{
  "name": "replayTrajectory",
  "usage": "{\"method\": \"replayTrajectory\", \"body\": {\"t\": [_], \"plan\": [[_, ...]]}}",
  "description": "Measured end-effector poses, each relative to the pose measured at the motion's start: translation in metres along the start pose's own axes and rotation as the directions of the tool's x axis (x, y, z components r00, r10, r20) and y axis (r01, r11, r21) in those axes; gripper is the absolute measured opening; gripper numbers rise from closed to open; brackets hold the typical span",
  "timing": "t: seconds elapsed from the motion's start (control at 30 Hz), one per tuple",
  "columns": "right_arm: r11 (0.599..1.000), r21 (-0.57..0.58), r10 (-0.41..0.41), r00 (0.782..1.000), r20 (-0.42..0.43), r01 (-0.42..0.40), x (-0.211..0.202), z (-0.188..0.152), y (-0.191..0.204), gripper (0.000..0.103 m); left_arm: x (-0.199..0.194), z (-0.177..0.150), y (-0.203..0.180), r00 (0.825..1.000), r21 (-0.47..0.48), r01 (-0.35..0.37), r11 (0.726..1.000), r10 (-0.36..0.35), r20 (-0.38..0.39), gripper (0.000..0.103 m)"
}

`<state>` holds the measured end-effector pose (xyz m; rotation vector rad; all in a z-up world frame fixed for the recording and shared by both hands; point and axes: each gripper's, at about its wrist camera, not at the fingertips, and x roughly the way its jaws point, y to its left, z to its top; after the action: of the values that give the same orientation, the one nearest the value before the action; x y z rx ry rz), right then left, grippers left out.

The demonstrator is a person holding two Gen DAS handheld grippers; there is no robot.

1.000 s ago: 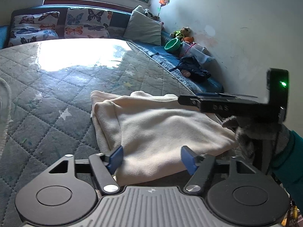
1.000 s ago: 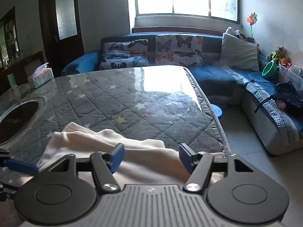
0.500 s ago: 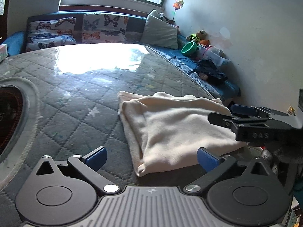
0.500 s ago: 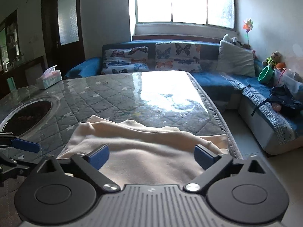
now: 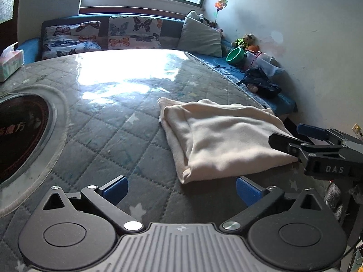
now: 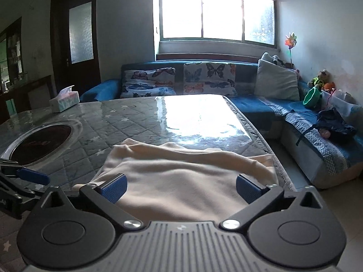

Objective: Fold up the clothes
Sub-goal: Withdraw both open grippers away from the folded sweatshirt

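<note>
I am holding two grippers over one table (image 5: 109,136), and both are standing wide with nothing between their blue pads. My left gripper (image 5: 181,190) is hanging just off the near corner of the one cream garment (image 5: 222,140), its jaws having just been opening — the cloth is lying ahead of them and to the right, clear of both pads. My right gripper (image 6: 180,188) is coming in from the garment's other side, its jaws also having just been opening; in its own view the cream garment (image 6: 181,181) is filling the space ahead of and below the two pads, but I cannot tell whether either pad is touching it. The garment is lying folded into a rough rectangle, doubled along its left edge, at the right side of the quilted grey table cover, close to the table's edge. In the left view I am seeing the right gripper (image 5: 301,136) reaching in over the garment's far right corner. One round dark inset (image 5: 20,133) is sitting in the table on the left, and one tissue box (image 6: 64,102) is resting at the far left corner. Beyond the table one blue sofa (image 6: 249,104) is running under the window and along the wall, carrying two butterfly cushions (image 6: 179,79), one plain grey pillow (image 6: 276,83), one green bowl (image 6: 312,97) and one dark bundle of clothing (image 6: 333,124) — plus one pinwheel (image 6: 291,42) standing in the corner.
</note>
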<state>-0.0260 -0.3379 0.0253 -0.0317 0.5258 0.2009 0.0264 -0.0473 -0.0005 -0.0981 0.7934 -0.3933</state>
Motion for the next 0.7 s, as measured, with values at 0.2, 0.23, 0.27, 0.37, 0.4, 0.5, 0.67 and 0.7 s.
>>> {"method": "replayTrajectory", "body": {"t": [0.2, 0.23, 0.27, 0.37, 0.4, 0.5, 0.67, 0.7], "plan": [[1.000, -0.016, 0.008, 1.000, -0.022, -0.008, -0.007, -0.009, 0.015, 0.103, -0.010, -0.008, 0.006, 1.000, -0.021, -0.009, 1.000, 0.008, -0.008, 0.103], [1.000, -0.018, 0.008, 1.000, -0.023, -0.009, -0.009, -0.010, 0.017, 0.103, -0.011, -0.010, 0.006, 1.000, -0.022, -0.012, 1.000, 0.012, -0.008, 0.103], [1.000, -0.019, 0.008, 1.000, -0.024, -0.009, -0.010, -0.011, 0.019, 0.103, -0.012, -0.011, 0.007, 1.000, -0.022, -0.016, 1.000, 0.016, -0.009, 0.103], [1.000, -0.010, 0.010, 0.999, -0.031, -0.010, -0.012, -0.016, 0.023, 0.103, -0.016, -0.015, 0.009, 1.000, -0.028, -0.021, 0.999, 0.020, -0.012, 0.103], [1.000, -0.011, 0.009, 0.999, -0.041, -0.010, -0.012, -0.018, 0.025, 0.103, -0.017, -0.016, 0.010, 1.000, -0.030, -0.023, 0.999, 0.023, -0.011, 0.103], [1.000, -0.016, 0.013, 0.998, -0.061, -0.014, -0.011, -0.021, 0.031, 0.103, -0.019, -0.019, 0.012, 1.000, -0.035, -0.026, 0.999, 0.026, -0.012, 0.103], [1.000, -0.016, 0.019, 0.998, -0.063, -0.020, -0.013, -0.025, 0.036, 0.103, -0.024, -0.021, 0.012, 0.999, -0.031, -0.034, 0.999, 0.033, -0.004, 0.103], [1.000, -0.016, 0.018, 0.998, -0.064, -0.020, -0.013, -0.025, 0.037, 0.103, -0.025, -0.022, 0.012, 0.999, -0.031, -0.034, 0.999, 0.034, -0.002, 0.103]]}}
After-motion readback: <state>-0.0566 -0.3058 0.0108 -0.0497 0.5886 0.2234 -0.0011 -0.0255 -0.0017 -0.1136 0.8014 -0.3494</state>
